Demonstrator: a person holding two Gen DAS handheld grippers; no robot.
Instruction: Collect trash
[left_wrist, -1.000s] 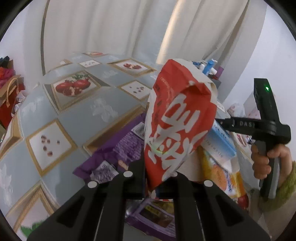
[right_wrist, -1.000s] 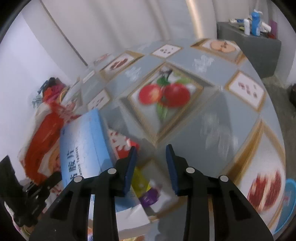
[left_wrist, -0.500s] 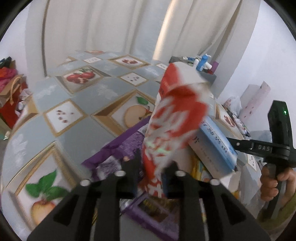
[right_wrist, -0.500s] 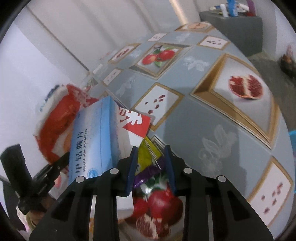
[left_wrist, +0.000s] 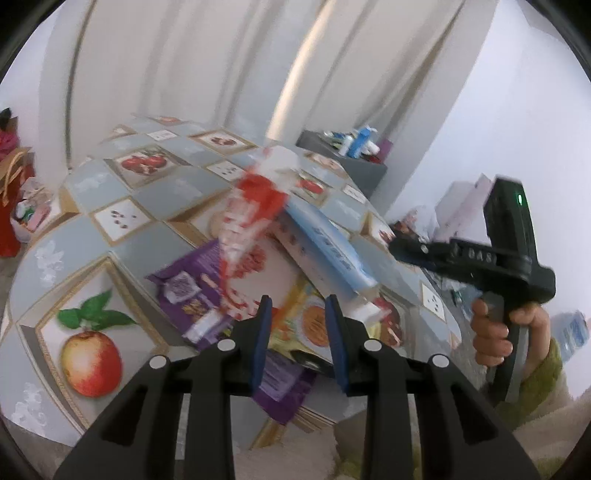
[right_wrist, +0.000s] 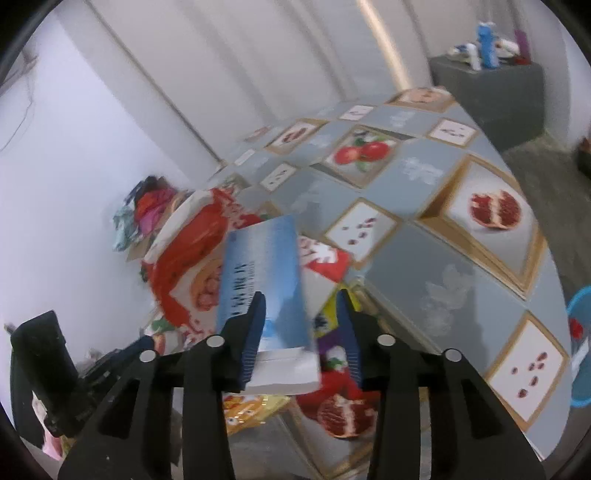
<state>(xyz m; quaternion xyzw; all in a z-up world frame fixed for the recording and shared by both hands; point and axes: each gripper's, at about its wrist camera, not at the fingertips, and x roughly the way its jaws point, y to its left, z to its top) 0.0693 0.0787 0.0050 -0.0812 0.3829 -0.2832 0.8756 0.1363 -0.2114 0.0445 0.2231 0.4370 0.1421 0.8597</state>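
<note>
Just spread apart at the left gripper (left_wrist: 297, 301), nothing between the pads. Red snack bag (left_wrist: 255, 206) loose, blurred, tipping over the purple wrapper (left_wrist: 184, 291) near the table's (left_wrist: 74, 240) near-right edge. Likewise just widened at the right gripper (right_wrist: 302, 295), around the blue-and-white box (right_wrist: 262, 266), unclamped. Risk: toppling, sliding off that edge.

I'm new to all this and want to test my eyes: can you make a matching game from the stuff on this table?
Things:
1 red and white snack bag
2 blue and white cardboard box
3 purple foil wrapper

States:
A lying flat on the fruit-patterned tablecloth
B propped at a slant on the pile
C upright and motion-blurred

Pairs: 1-C, 2-B, 3-A.
</note>
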